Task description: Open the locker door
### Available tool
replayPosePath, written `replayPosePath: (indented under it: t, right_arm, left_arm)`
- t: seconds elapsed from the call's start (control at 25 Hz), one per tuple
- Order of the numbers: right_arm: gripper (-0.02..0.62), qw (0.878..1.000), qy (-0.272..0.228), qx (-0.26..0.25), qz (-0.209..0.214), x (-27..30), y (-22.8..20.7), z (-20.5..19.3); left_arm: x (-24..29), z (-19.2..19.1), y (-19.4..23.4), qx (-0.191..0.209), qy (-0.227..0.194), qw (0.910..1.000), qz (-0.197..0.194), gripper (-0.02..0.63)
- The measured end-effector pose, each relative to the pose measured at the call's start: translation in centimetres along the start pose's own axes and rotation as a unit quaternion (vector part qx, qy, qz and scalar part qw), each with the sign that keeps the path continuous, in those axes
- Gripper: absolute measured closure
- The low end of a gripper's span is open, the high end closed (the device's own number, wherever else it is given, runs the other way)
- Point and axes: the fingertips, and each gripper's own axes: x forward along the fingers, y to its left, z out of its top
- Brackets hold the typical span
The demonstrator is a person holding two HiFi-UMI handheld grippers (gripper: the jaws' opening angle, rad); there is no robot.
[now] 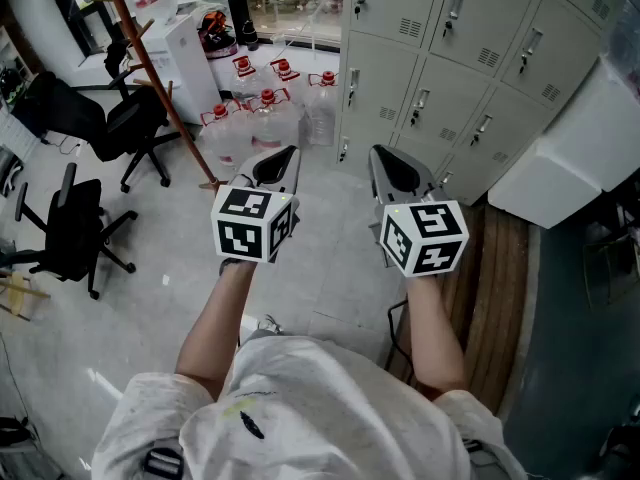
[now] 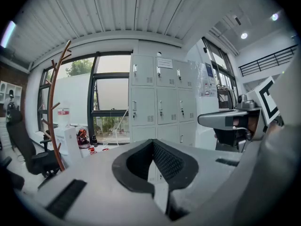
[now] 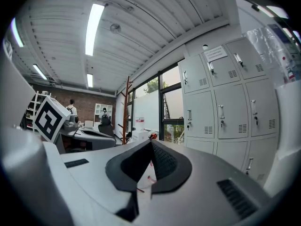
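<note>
**Both grippers shut and empty, held short of the closed lockers**

The pale tiled floor (image 1: 330, 268) fills most of the head view. At its far edge stands a bank of grey lockers (image 1: 470, 28), running from the upper middle off to the right. Every door in sight is closed, each with a small handle and a vent slot. The same lockers face the left gripper view (image 2: 160, 102) straight ahead and fill the right side of the right gripper view (image 3: 221, 112).

Two black office chairs (image 1: 70, 233) sit at the left. Beside them a wooden coat stand (image 1: 150, 68) leans across the picture. A cluster of clear water jugs (image 1: 265, 118) with red caps stands on the floor just left of the lockers.

The left gripper (image 1: 285, 153) and right gripper (image 1: 380, 153) are held side by side in the air, pointing towards the lockers and well apart from them. The left fingers (image 2: 174, 164) meet at their tips with nothing between them. The right fingers (image 3: 164, 161) are likewise closed on nothing.
</note>
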Motion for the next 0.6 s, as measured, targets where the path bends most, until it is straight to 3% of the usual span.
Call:
replayPosePath:
  t: [0.6]
  right_arm:
    - [0.600, 1.000, 0.010, 0.006, -0.001, 0.2, -0.7, -0.8]
  left_arm:
    - [1.7, 0.1, -1.6, -0.007, 0.006, 0.9997, -0.024, 0.600]
